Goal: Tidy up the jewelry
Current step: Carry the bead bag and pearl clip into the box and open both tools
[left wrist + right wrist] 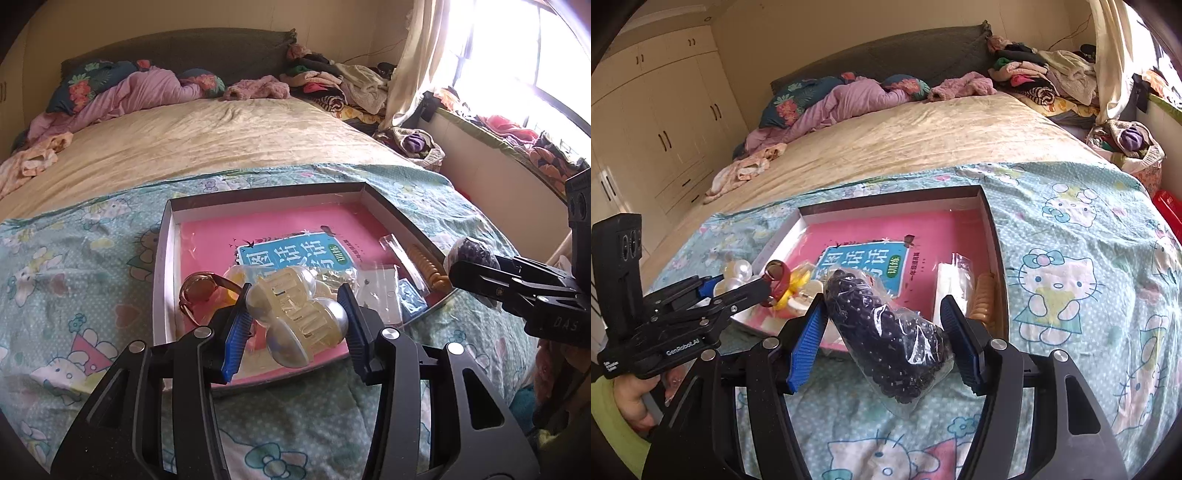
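Observation:
My left gripper (295,328) is shut on a cream hair claw with pearl knobs (295,310), held just above the near left part of a shallow box (258,192). A pink book (229,236) lines the box. A red-brown bangle (195,291), clear packets (384,291) and an orange spiral tie (428,266) lie in it. My right gripper (884,339) is shut on a clear bag of dark beads (886,332), raised over the near edge of the box (886,195). From the right wrist view, the left gripper (738,284) and the claw (738,271) are at the left.
The box rests on a Hello Kitty blanket (1060,280) across the foot of a bed (221,140). Pillows and piled clothes (332,81) sit at the head. A wardrobe (665,122) lines the left wall, a window (517,55) the right. A hand (631,398) holds the left gripper.

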`<action>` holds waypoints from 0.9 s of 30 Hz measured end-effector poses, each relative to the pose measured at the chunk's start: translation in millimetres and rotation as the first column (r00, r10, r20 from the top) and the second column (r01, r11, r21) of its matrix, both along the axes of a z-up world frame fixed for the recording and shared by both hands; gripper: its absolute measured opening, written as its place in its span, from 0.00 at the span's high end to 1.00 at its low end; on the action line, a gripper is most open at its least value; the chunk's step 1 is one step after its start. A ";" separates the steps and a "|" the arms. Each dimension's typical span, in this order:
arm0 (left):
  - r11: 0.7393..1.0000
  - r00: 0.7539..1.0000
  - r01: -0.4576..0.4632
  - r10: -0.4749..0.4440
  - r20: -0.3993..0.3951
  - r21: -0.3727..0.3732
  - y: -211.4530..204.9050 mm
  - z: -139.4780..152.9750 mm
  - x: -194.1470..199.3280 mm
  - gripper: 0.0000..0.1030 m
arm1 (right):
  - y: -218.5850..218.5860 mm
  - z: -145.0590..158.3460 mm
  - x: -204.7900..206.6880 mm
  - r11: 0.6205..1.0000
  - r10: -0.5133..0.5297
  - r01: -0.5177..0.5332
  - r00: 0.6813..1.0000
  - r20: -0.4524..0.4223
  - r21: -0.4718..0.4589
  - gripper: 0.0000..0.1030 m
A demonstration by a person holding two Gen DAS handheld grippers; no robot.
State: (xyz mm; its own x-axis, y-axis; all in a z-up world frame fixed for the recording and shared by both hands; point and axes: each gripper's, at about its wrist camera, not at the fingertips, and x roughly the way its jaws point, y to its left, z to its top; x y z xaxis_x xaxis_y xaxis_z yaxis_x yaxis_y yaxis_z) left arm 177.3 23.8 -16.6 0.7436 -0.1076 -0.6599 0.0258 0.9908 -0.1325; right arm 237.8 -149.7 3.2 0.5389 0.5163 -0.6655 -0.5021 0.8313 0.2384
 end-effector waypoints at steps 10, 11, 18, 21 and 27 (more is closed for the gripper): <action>0.999 0.998 -0.038 0.039 -0.055 0.007 7.7 -22.6 14.4 0.63 | 19.4 -35.9 32.5 0.996 -0.024 0.020 0.999 -0.049 -0.092 0.39; 0.999 0.997 -0.041 0.041 -0.059 0.007 8.7 -23.7 14.6 0.63 | 19.9 -37.2 32.9 0.995 -0.030 0.025 0.998 -0.052 -0.095 0.38; 0.999 0.997 -0.046 0.047 -0.057 0.007 9.5 -23.4 14.8 0.51 | 12.1 -27.4 24.7 0.998 -0.047 0.045 0.998 -0.040 -0.051 0.21; 0.999 0.998 -0.046 0.046 -0.050 0.006 9.5 -19.0 11.3 0.50 | 7.2 -17.3 15.6 0.998 -0.047 0.046 0.998 -0.030 -0.031 0.20; 0.999 0.999 -0.040 0.040 -0.014 -0.004 5.9 0.8 -8.0 0.31 | -9.3 10.9 -20.2 0.999 -0.037 0.037 0.999 0.027 0.016 0.09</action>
State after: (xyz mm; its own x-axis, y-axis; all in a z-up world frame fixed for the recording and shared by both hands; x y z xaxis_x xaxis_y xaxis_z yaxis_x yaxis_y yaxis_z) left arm 169.4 29.7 -15.8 0.7384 -0.0803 -0.6696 -0.0161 0.9905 -0.1365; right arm 217.6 -159.0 14.1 0.5759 0.5058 -0.6422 -0.4774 0.8458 0.2380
